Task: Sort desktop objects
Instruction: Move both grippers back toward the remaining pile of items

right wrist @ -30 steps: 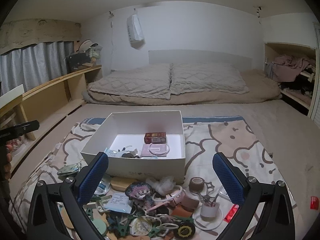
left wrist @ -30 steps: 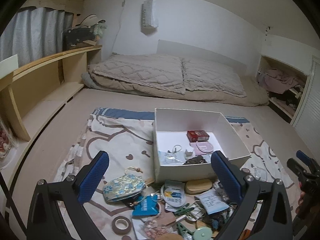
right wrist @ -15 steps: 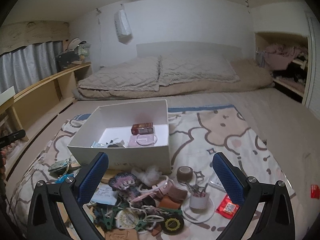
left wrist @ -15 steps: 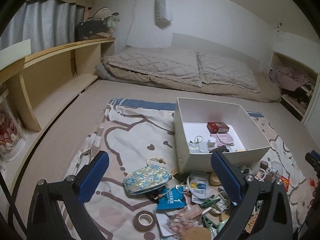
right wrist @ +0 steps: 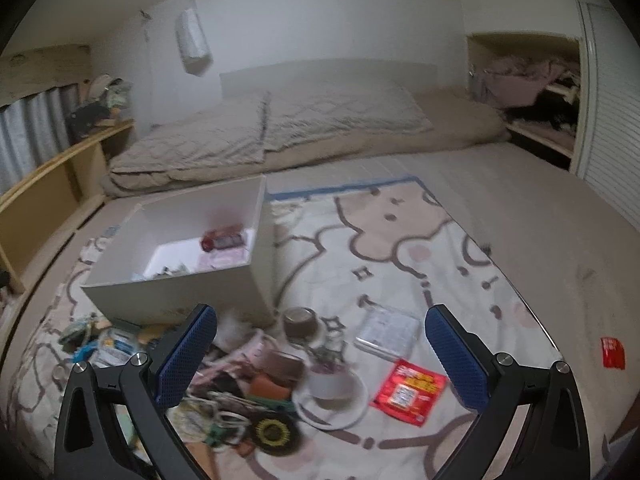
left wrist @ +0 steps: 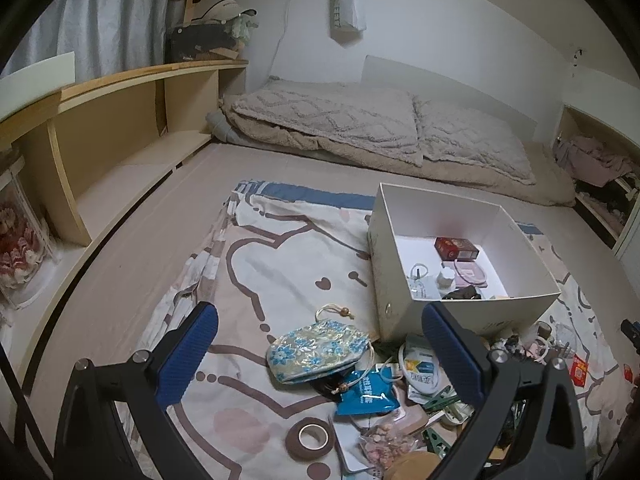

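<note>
A white open box (left wrist: 404, 312) (right wrist: 176, 300) sits on a patterned blanket; inside lie a red packet (left wrist: 456, 249) and small items. A heap of small objects lies in front of it. My left gripper (left wrist: 320, 348) hangs open above a blue floral pouch (left wrist: 316, 350), a blue packet (left wrist: 366, 394) and a brown tape roll (left wrist: 310, 438). My right gripper (right wrist: 320, 348) is open over a brown tape roll (right wrist: 299, 322), a white cup on a saucer (right wrist: 330, 390), a red sachet (right wrist: 408, 392) and a clear packet (right wrist: 386, 332). Nothing is held.
A folded beige duvet (left wrist: 380, 136) lies beyond the box. Wooden shelves (left wrist: 100, 148) run along the left. An alcove with clothes (right wrist: 528, 88) is at the right. A red packet (right wrist: 612, 352) lies off the blanket at right.
Both grippers swung outward: the left view turned left and closer to the pouch, the right view turned right toward the red sachet. The box shifted sideways in each view. Both stay open.
</note>
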Tool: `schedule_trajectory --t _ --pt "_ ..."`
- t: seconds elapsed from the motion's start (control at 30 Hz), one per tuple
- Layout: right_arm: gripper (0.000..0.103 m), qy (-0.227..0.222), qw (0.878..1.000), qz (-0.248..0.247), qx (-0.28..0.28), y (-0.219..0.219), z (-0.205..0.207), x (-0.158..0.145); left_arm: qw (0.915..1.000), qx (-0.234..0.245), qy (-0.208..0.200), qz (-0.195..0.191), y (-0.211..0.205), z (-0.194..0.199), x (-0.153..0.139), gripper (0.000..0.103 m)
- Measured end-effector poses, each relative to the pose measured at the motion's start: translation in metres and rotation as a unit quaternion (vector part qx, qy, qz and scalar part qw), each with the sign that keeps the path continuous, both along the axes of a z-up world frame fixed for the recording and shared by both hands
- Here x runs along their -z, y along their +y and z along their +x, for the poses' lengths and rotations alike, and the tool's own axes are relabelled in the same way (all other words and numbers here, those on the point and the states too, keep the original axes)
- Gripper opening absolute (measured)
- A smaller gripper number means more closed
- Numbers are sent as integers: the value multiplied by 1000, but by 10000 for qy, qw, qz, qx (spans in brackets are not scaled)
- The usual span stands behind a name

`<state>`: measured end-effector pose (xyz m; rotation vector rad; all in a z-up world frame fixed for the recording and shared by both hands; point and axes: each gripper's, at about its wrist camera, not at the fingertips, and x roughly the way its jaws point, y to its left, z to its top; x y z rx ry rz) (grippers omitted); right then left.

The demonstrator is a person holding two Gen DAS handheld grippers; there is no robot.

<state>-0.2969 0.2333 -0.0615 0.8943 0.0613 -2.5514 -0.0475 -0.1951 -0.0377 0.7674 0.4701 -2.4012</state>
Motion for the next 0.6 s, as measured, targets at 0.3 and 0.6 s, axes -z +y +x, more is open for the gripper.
schedule_trajectory --t 0.3,0.6 --pt "103 -684 9959 245 533 30 -29 49 9995 65 -323 12 -3 -5 13 103" --pt "103 -1282 9862 535 897 41 -47 95 9969 116 -782 17 -7 -8 38 103"
